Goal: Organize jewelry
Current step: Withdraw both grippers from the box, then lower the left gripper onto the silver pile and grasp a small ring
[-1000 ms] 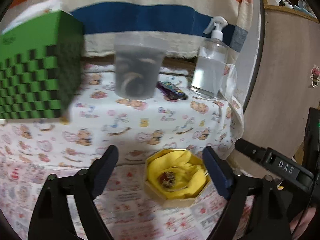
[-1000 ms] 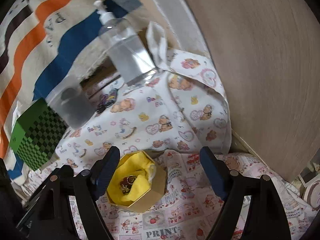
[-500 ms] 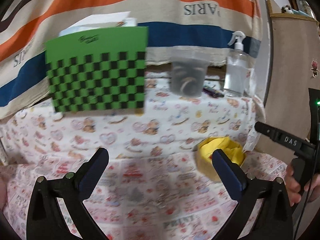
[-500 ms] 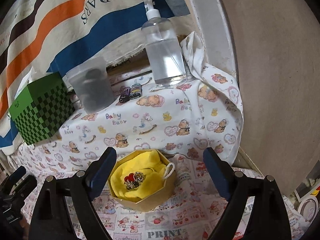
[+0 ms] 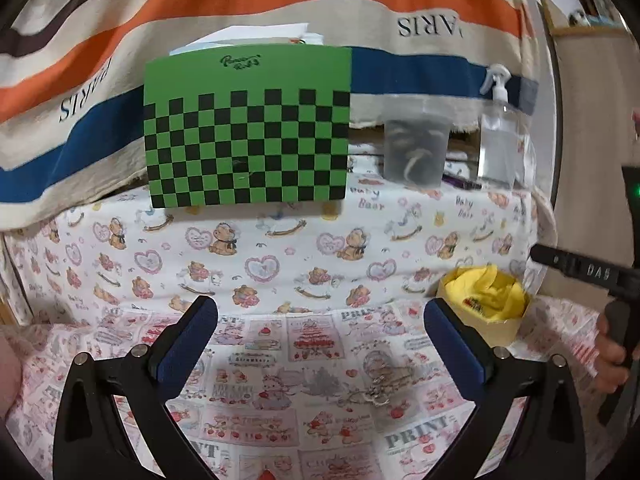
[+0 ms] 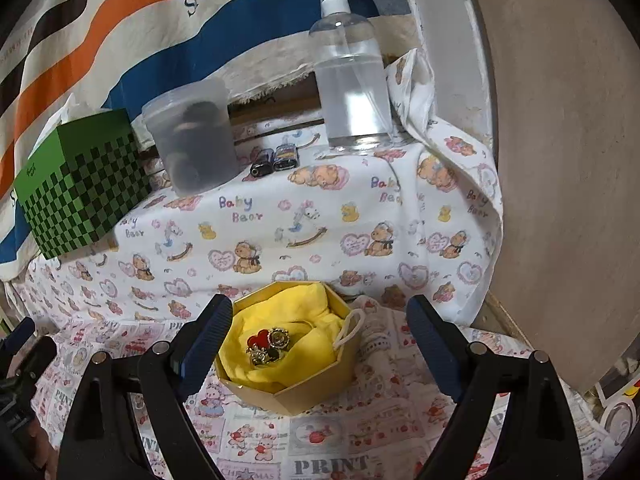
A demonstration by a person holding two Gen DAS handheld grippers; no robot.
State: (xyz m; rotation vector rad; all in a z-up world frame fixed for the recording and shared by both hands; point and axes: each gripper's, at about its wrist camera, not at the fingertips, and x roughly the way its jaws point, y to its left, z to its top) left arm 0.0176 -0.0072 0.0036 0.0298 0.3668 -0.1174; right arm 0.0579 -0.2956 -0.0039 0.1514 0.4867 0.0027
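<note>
A hexagonal tan box [image 6: 296, 384] lined with yellow cloth [image 6: 280, 320] sits on the printed cloth. Inside lie a red heart piece and several round brooches [image 6: 268, 346]. My right gripper [image 6: 320, 332] is open and empty, its fingers on either side of the box. In the left wrist view the box [image 5: 482, 304] stands at the right, and a silvery chain piece [image 5: 376, 390] lies on the cloth between the fingers. My left gripper [image 5: 320, 336] is open and empty, above the cloth.
A green checkered box [image 5: 246, 128], a frosted plastic tub [image 5: 416, 146] and a clear spray bottle [image 6: 350, 76] stand on the raised ledge behind. Two lighters [image 6: 276, 160] lie by the bottle. A wooden panel [image 6: 560, 160] closes the right side.
My left gripper has swung left and pulled back, so the yellow box moved from between its fingers to the right. My right gripper levelled out and stays over the box.
</note>
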